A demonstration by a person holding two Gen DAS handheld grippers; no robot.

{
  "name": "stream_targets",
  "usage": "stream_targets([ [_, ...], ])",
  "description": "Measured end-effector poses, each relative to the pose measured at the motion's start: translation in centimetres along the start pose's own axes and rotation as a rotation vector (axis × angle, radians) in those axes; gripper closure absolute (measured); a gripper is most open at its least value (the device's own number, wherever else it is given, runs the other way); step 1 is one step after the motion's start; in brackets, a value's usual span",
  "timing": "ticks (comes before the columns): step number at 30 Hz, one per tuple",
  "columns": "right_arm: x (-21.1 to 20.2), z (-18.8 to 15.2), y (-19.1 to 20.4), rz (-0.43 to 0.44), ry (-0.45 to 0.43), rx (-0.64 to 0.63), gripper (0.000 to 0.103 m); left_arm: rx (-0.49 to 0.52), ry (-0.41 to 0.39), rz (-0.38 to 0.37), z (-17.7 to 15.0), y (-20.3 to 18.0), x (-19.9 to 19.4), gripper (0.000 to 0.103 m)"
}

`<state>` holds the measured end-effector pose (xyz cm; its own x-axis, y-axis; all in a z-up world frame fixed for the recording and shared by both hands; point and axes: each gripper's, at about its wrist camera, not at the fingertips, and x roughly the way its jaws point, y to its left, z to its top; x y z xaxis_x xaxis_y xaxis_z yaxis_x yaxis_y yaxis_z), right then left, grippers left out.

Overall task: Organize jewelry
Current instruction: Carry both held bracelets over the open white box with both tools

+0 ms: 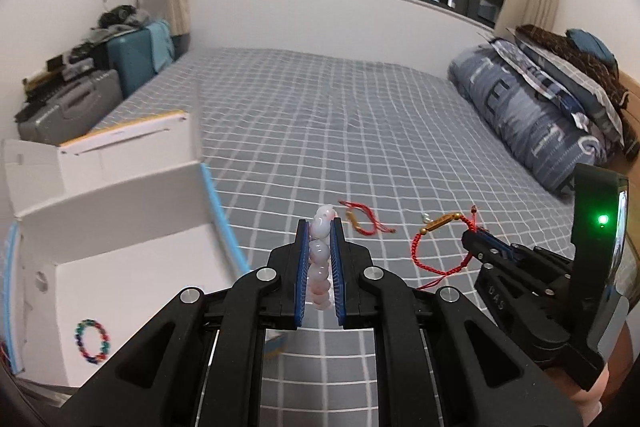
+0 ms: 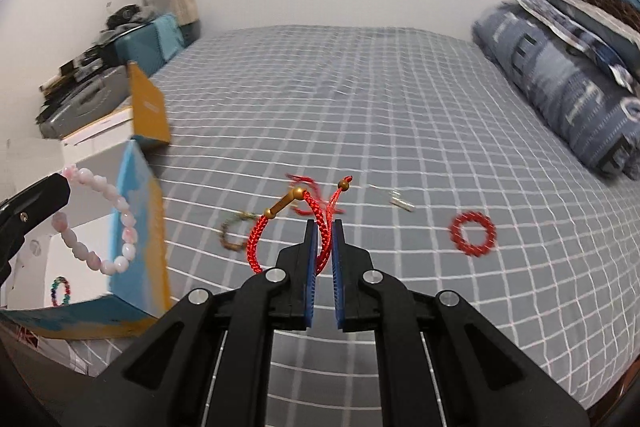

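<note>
Currently both tongs are carrying: left gripper (image 1: pixel 320 247) is clenching the pink bead bracelet (image 1: pixel 320 255) at frame centre, right gripper (image 2: pixel 324 247) is clamping the red cord bracelet (image 2: pixel 280 227). Next move, judged: releasing each over the white box (image 1: pixel 120 251), lower left.

A pink bead bracelet (image 1: pixel 320 259) hangs up in the air, pinched by the left tongs (image 1: pixel 320 227), next to the open white box (image 1: pixel 120 227). A red braided cord bracelet (image 2: pixel 316 227) with a gold tube is pinched by the right tongs (image 2: pixel 325 227). A rainbow bead bracelet (image 1: pixel 92 341) lies flat inside the box. A red bead ring (image 2: pixel 473 234) and a brownish bracelet (image 2: pixel 234 235) lie on the bed (image 2: pixel 400 107).
</note>
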<state>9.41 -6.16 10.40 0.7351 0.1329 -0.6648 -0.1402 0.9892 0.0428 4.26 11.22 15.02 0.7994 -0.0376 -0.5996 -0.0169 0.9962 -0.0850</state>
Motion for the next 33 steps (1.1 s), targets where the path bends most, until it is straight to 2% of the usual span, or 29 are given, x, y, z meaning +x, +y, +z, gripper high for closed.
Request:
stream_targets([
  [4,-0.3,0.5,3.4,0.037,-0.031,-0.040,0.097,-0.012,-0.043,0.067,-0.2,2.4,-1.5,0.093],
  [10,-0.5,1.1,8.5,0.111,-0.065,-0.074,0.097,-0.088,-0.059,0.153,-0.9,7.9,-3.2,0.093],
  [20,-0.3,0.1,18.7,0.223,-0.080,-0.184,0.097,-0.165,-0.041,0.270,-3.0,15.4,-4.8,0.093],
  [28,2.1,-1.8,24.7,0.251,-0.012,-0.264,0.097,-0.241,0.030,0.360,-5.9,20.1,-3.6,0.093],
  [33,5.1,-2.5,26.0,0.240,0.075,-0.281,0.097,-0.293,0.098,0.352,-7.2,22.5,-2.2,0.093],
])
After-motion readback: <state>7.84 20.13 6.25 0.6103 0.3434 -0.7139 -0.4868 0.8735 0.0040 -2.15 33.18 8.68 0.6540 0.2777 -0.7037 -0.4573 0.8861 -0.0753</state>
